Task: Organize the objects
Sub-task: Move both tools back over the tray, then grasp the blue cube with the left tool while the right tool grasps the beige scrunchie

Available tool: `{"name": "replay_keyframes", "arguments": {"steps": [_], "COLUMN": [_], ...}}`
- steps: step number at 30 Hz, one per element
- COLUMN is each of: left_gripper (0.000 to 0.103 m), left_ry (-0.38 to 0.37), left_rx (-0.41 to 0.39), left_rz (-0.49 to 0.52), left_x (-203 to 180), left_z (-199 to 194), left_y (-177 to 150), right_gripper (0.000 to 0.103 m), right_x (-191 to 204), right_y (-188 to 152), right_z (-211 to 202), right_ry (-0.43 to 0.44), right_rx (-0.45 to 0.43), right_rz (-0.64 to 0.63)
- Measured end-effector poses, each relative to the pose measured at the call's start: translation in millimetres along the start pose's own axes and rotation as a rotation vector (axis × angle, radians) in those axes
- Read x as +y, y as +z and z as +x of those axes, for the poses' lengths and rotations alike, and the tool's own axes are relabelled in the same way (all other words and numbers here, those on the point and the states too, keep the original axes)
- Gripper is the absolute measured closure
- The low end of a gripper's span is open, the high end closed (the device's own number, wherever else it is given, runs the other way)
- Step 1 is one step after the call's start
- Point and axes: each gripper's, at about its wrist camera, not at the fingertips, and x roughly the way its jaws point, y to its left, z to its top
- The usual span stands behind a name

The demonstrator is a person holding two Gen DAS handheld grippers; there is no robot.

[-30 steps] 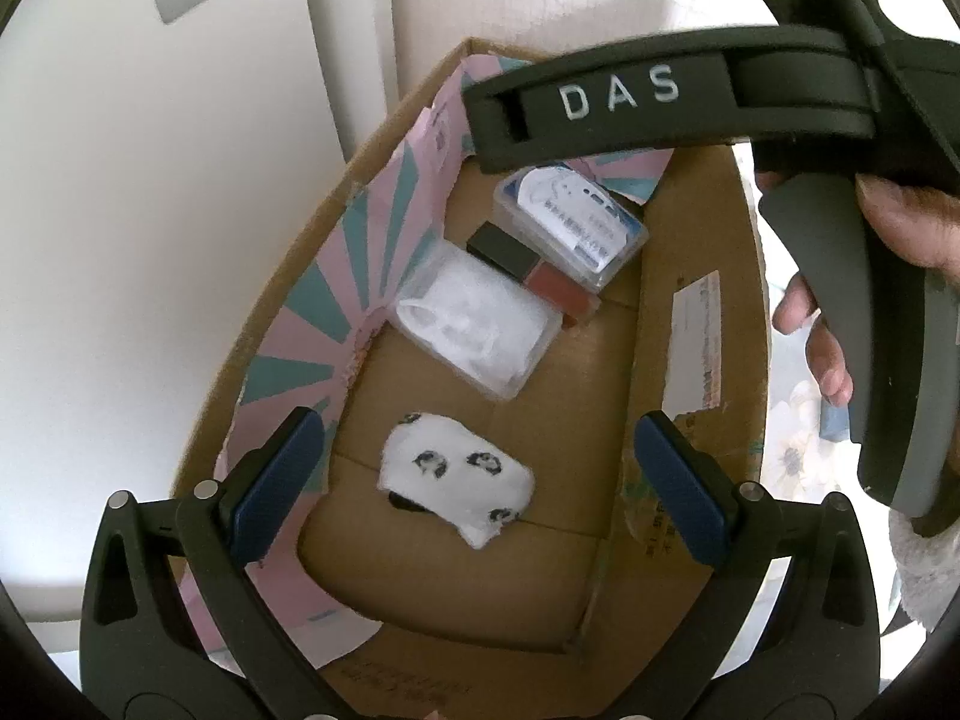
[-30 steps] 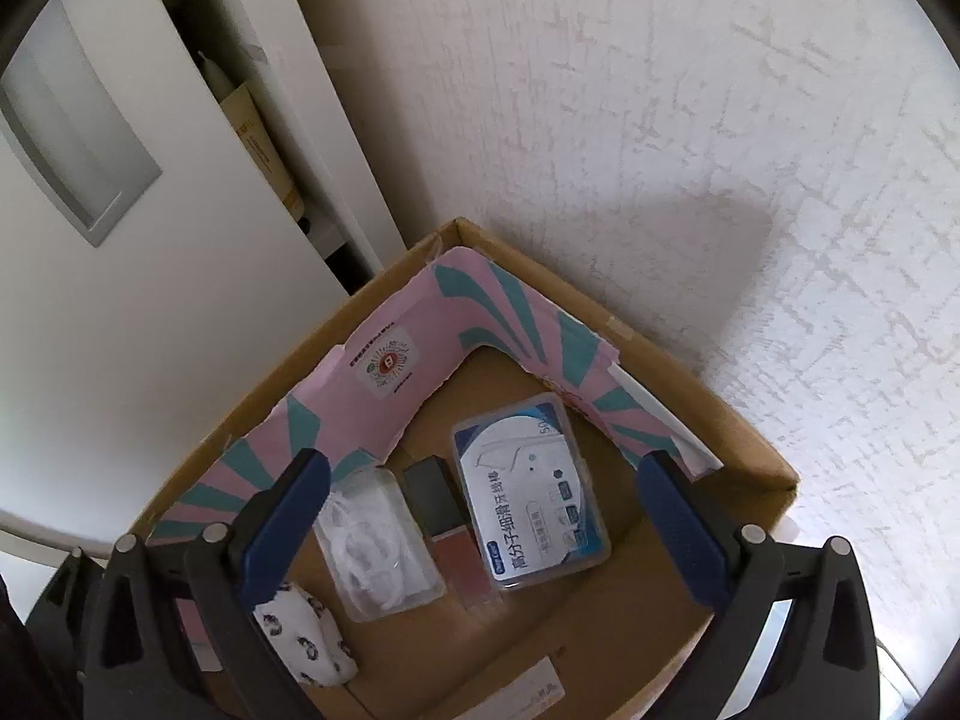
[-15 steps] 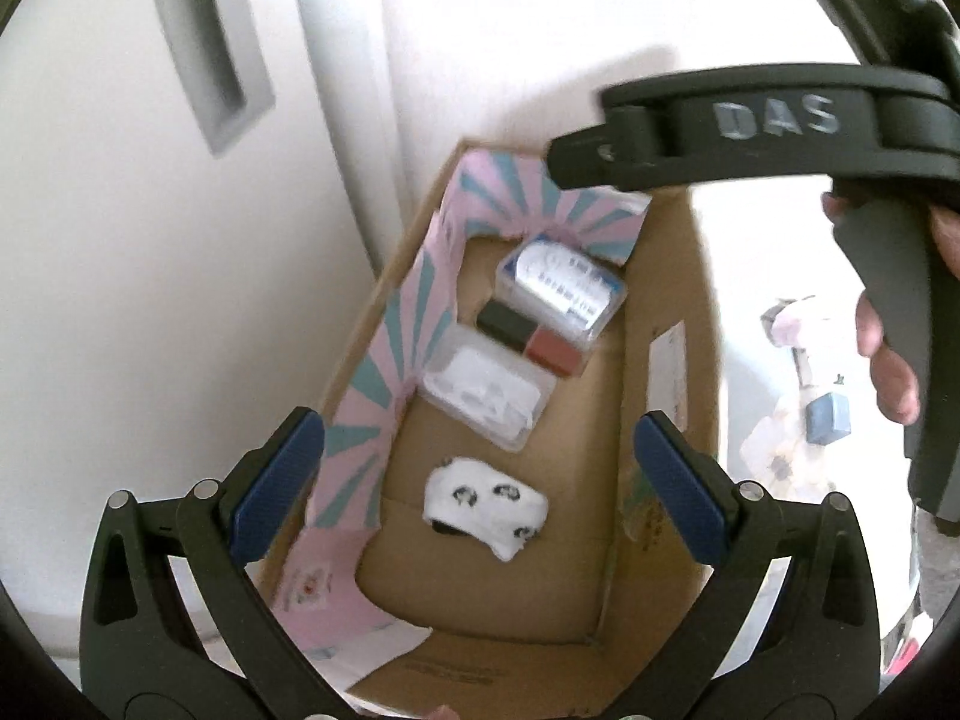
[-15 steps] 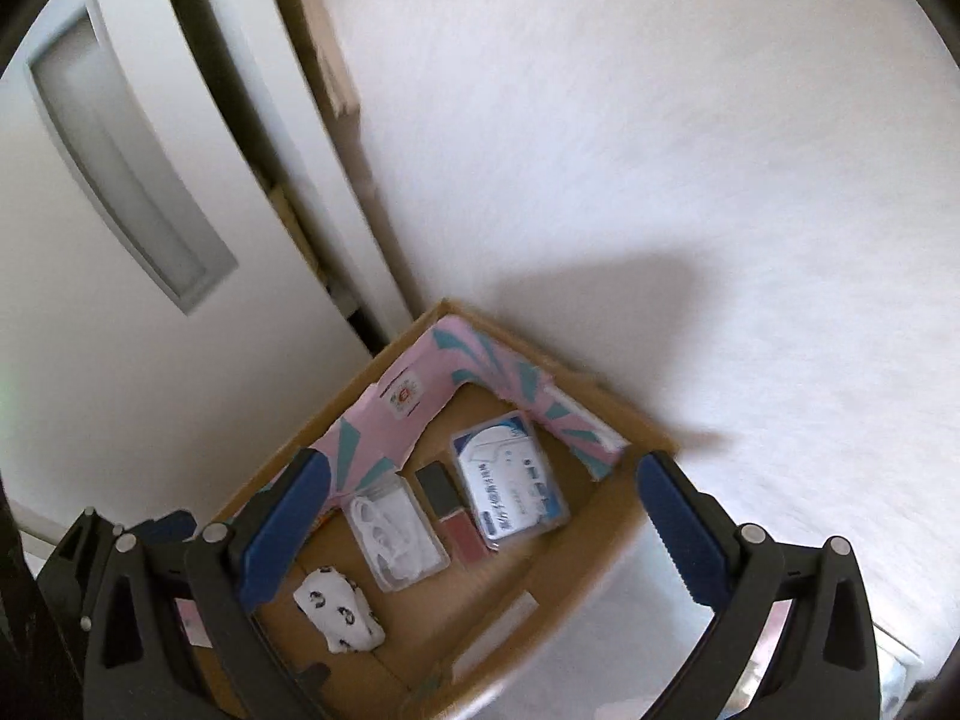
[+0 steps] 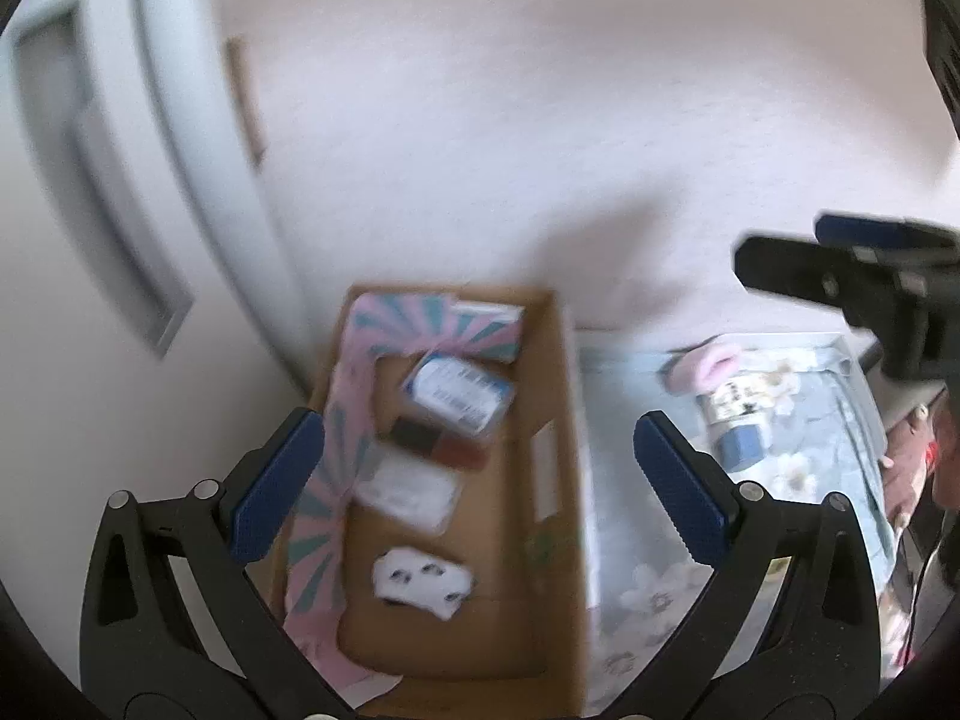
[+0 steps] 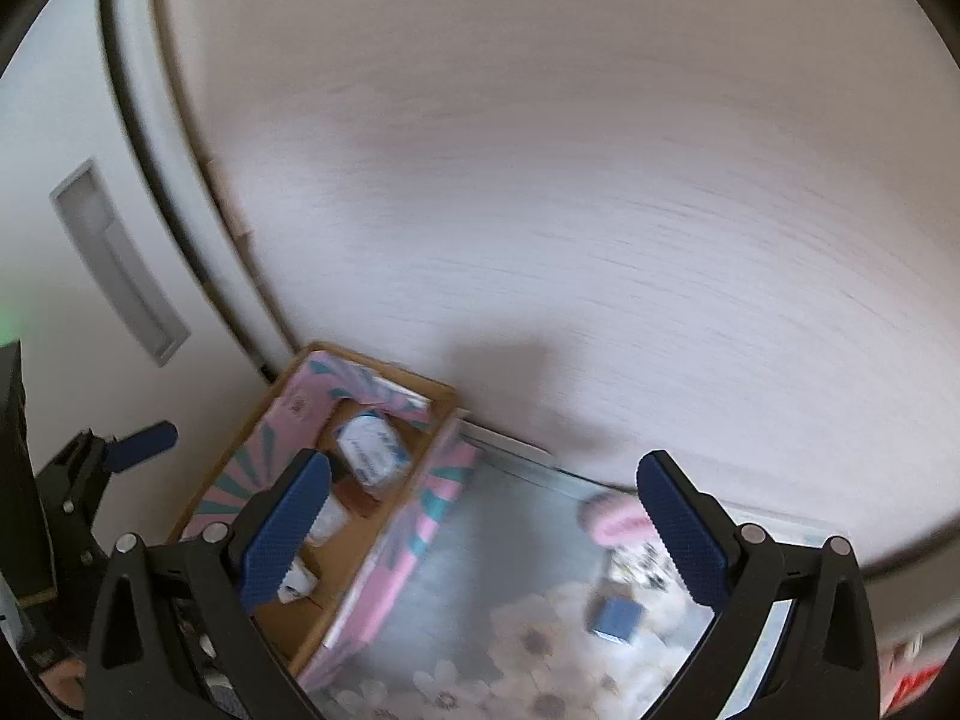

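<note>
A: Two grippers hang empty above a cardboard box (image 5: 558, 480) set against a white wall, the left gripper (image 5: 477, 480) and right gripper (image 6: 480, 534) each with blue fingers (image 5: 276, 486) spread wide and nothing between them. Four things already lie inside the box: a blue-labelled case (image 5: 459, 393) at the wall end, a dark and red block (image 5: 435, 441) just behind it, a clear packet (image 5: 408, 489) next, and a spotted white cloth (image 5: 420, 585) nearest the camera

B: What is left outside the box?

A: On the flowered mat (image 6: 510, 630) beside the box sit a small blue cube (image 6: 618, 618), a patterned item (image 5: 735, 402) and a pink item (image 6: 615, 519) closest to the wall. Both views are smeared with blur, so what those items are cannot be told

B: Where could this go wrong?

A: Likely at the reach. The three loose items lie close together beside the box, and wide fingers coming down on one may knock its neighbour or trap two at once. The right gripper is near the box's outer wall, so a careless swing could clip the cardboard and shift the whole box. The blur suggests fast motion, which would make a misjudged grip more probable
</note>
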Motion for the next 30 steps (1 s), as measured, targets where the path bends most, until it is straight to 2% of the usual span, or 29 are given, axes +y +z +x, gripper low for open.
{"name": "replay_keyframes", "arguments": {"steps": [7,13,18,24,30], "left_gripper": [0.0,0.0,0.0,0.0,0.0], "left_ry": [-0.037,-0.108,-0.158,-0.179,-0.211], "left_rx": [-0.05,-0.046,-0.045,-0.035,-0.001], "left_rz": [0.065,0.09,0.11,0.129,0.175], "left_x": [-38,-60,-76,-94,-125], "left_z": [-3,1,4,5,16], "left_y": [19,25,29,32,22], "right_gripper": [0.001,0.001,0.001,0.001,0.001], "right_x": [-49,-74,-91,-107,-118], "right_y": [-35,-59,-71,-87,-121], "right_z": [-42,-49,-55,-59,-57], "right_ry": [-0.137,-0.217,-0.227,-0.188,-0.147], "right_rx": [-0.061,-0.088,-0.107,-0.123,-0.093], "right_rz": [0.135,0.2,0.235,0.235,0.206]}}
